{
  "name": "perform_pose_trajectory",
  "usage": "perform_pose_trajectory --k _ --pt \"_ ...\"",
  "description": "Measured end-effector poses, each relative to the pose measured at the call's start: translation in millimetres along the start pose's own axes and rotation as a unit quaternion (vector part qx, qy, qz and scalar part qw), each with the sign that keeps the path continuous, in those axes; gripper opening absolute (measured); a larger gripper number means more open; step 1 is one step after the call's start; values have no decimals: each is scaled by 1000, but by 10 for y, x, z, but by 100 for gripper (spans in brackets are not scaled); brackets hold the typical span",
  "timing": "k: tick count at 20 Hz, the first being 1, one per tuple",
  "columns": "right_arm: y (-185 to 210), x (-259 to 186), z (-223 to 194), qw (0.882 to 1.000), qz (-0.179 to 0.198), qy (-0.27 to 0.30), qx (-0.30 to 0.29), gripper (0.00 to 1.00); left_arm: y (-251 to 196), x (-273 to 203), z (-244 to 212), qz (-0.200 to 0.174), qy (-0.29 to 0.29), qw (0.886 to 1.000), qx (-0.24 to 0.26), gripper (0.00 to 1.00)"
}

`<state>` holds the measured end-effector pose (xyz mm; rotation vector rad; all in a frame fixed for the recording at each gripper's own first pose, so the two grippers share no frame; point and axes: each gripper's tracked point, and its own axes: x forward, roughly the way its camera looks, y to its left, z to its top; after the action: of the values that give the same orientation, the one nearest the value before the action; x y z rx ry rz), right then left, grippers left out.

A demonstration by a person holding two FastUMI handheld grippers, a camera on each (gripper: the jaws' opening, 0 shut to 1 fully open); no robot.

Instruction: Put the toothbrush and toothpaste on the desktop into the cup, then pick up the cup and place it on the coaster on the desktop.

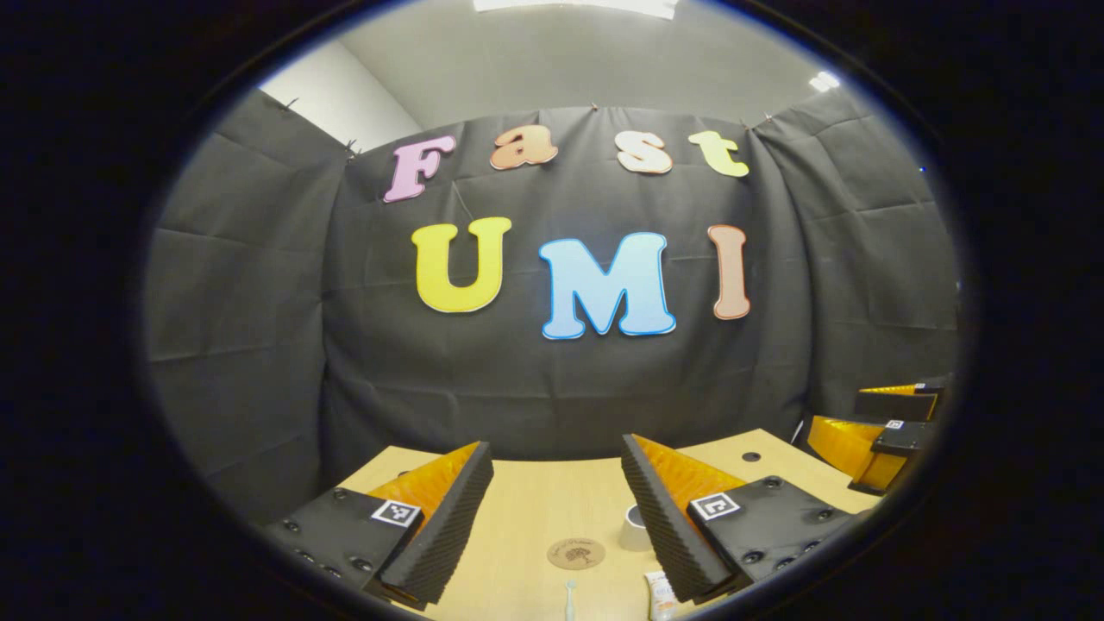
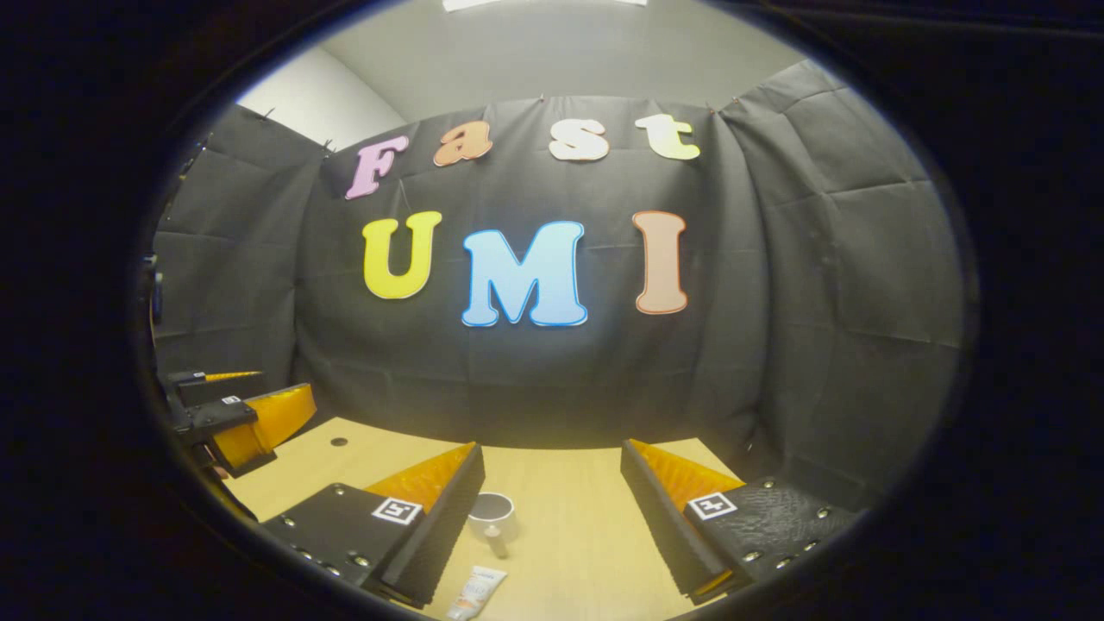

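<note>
Above the desktop (image 1: pixel 535 509), both hand-held grippers gape, empty.

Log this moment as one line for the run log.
stage: start, nothing grasped | left gripper: open | right gripper: open | toothbrush, toothpaste tube: on desktop | cup: empty, off coaster

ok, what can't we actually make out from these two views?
- Toothbrush, left gripper view: bottom edge cuts it off, just one end visible.
- Toothpaste: cut off by the bottom edge in the right gripper view; label too small to tell.
- Cup, left gripper view: partly hidden behind that gripper's finger; inside not visible.
- Coaster: its print is too small.
</note>
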<state>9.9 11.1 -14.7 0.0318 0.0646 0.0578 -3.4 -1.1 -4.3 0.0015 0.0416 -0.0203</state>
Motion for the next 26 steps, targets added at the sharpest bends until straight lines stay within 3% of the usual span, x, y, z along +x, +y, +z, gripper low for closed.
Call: perform_pose_trajectory --k 1,6,17,26 --pt "3 21 -35 1000 1 3 0 96 3 9 -18 0 3 1000 1 94" --pt "117 125 -391 998 14 62 5 96 3 -29 -273 -8 47 999 13 98" --pt "525 184 -1529 976 62 207 11 96 108 -117 -1535 -21 185 982 8 98" --pt "755 181 -2418 941 79 328 14 97 59 -218 -2419 -51 289 956 4 98"
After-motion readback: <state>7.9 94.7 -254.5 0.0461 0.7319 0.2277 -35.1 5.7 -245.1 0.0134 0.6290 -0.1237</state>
